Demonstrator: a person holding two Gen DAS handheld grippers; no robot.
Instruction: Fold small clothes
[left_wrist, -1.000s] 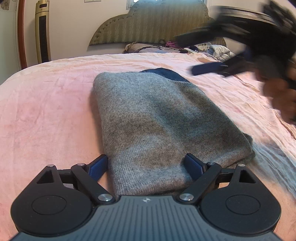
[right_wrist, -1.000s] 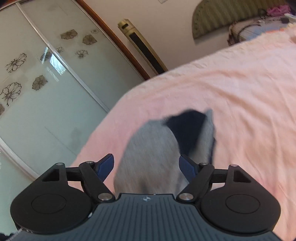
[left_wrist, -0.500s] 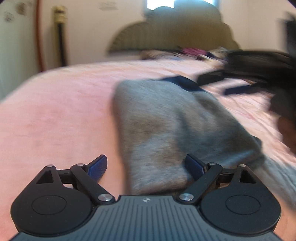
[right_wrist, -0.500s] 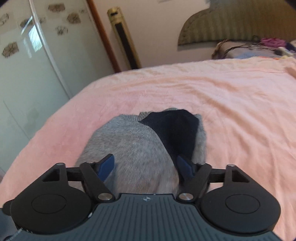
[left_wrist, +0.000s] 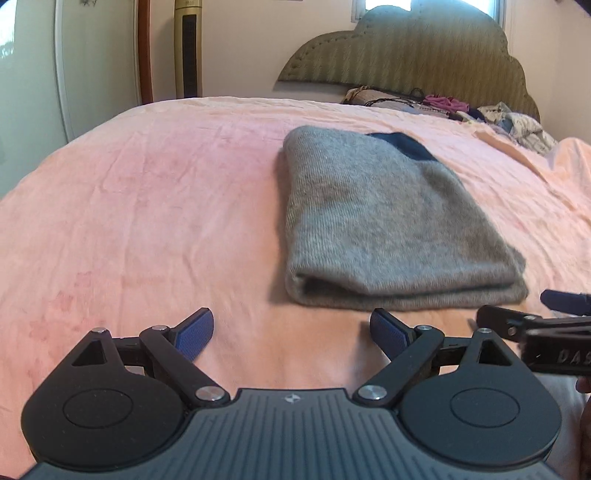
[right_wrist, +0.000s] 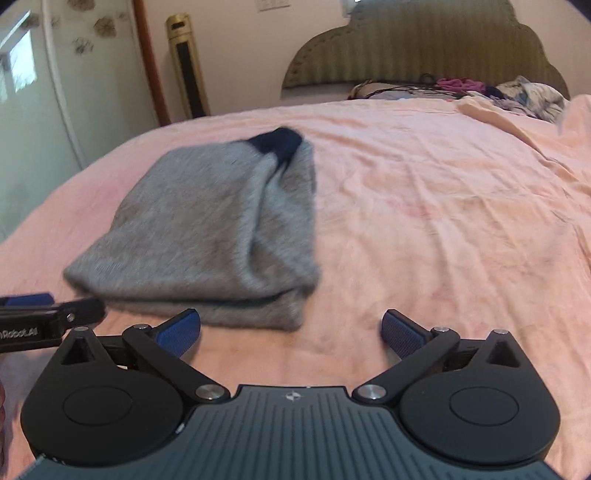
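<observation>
Folding looks close to done: the grey knit garment (left_wrist: 388, 225) lies as a compact, layered rectangle on the pink bedspread (left_wrist: 147, 206), well in from the foot edge and nearer the middle of the bed, with a dark navy patch (left_wrist: 402, 146) showing at its far end toward the headboard (left_wrist: 406, 55). The left gripper (left_wrist: 291, 332) hangs just short of the garment's near fold, jaws spread wide and holding nothing. The right gripper (right_wrist: 291, 332) sits beside it, equally wide apart and empty, its left finger just in front of the garment's near right corner.

Any last tidy-up is best done by pressing lightly on the top layer or nudging the stacked near edge square, not pinching, since a soft ribbed knit like this probably drags and bunches easily. The bedspread is plush, faintly creased, and likely gives underneath.
</observation>
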